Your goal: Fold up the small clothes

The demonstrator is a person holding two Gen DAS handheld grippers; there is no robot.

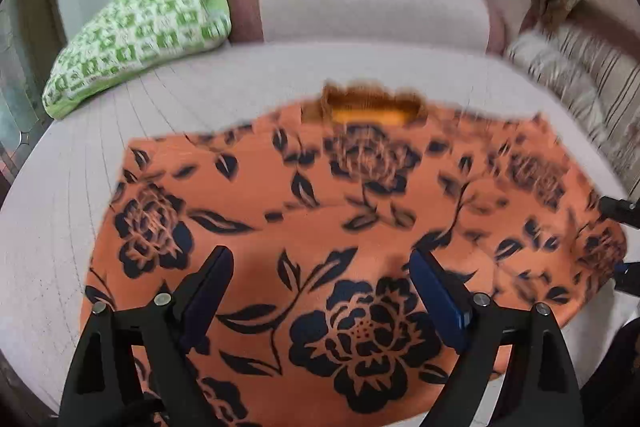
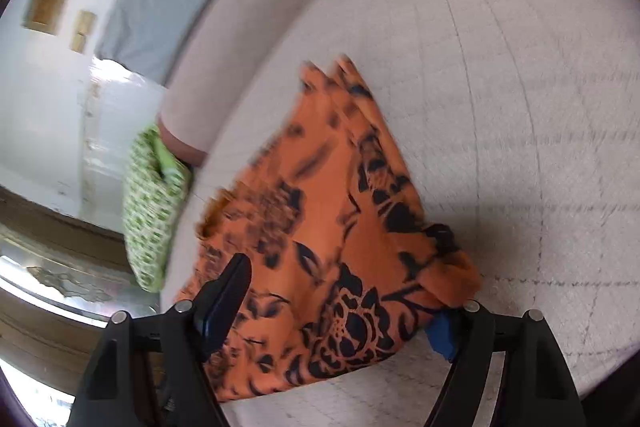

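Orange floral garment [image 1: 320, 211] lies spread flat on a pale quilted bed [image 1: 60, 211], neckline with its darker orange inner band at the far edge, hem toward the near side. Black rose and leaf print all over. Both views are motion-blurred.

Left claw [image 1: 320, 291] hovers over the near middle of the garment, both fingers [image 1: 208, 291] spread wide, nothing pinched between them; whether the tips touch the cloth I cannot tell. Released.

Right claw [image 2: 340, 303] sits at the garment's right edge. Its left finger is above the cloth, clear of it. Its right finger, blue pad [image 2: 440, 337] partly visible, is tucked under a lifted, bunched fold of the edge, so cloth lies between the fingers. The pads are not pressing together on it, so not clenched. In the left wrist view, parts of the right claw's black frame [image 1: 618, 211] show at the far right edge of the garment.

Green-and-white patterned pillow [image 1: 136, 35] lies at the far left of the bed, well apart from the garment. Pale bolster [image 1: 372, 7] runs along the far side. Striped beige cushion [image 1: 576, 79] at the far right.
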